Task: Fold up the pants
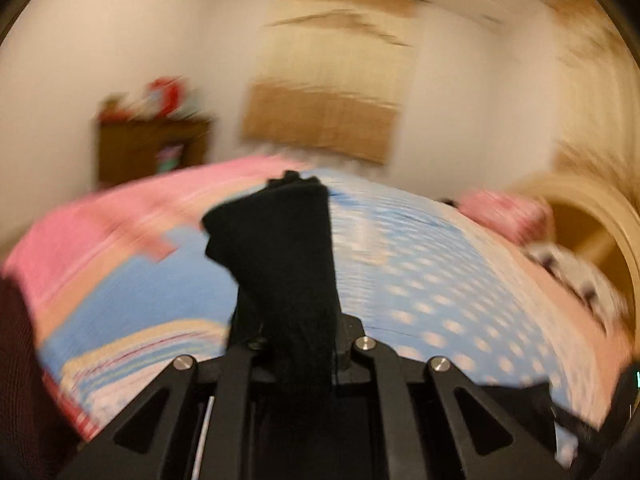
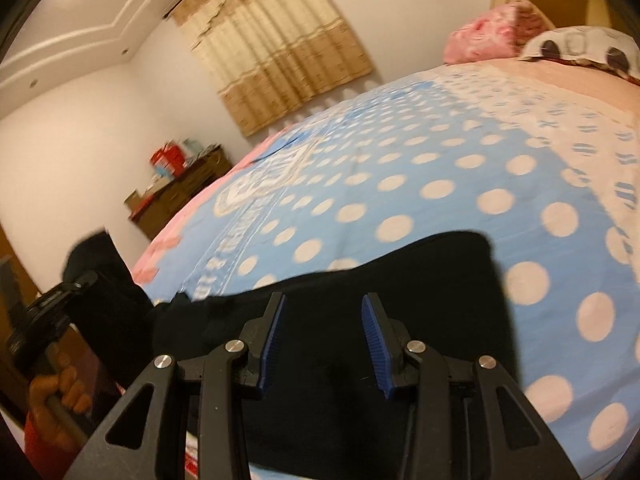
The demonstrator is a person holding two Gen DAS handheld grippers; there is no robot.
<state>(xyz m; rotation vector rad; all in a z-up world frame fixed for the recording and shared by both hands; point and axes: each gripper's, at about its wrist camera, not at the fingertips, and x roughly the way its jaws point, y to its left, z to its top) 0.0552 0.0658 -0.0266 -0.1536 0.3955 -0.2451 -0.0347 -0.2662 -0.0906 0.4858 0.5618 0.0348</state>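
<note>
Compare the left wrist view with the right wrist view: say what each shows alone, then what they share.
Left wrist only: the left gripper shut on a bunched fold of the black pants, lifted off the bed.
Right wrist only: the right gripper with open jaws over flat pants, and a hand on the other tool's handle.
Both: the polka-dot bedspread, curtain, wooden cabinet, pink pillow.

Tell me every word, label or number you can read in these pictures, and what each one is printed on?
None can be read for certain.
Bedspread: a white emblem and a band of white lettering are printed on the blue, too blurred and skewed to read.
Red boxes on the wooden cabinet: any print is too small to read.
Pillow: only dark round shapes, no letters.
Black pants: no label shows.
</note>
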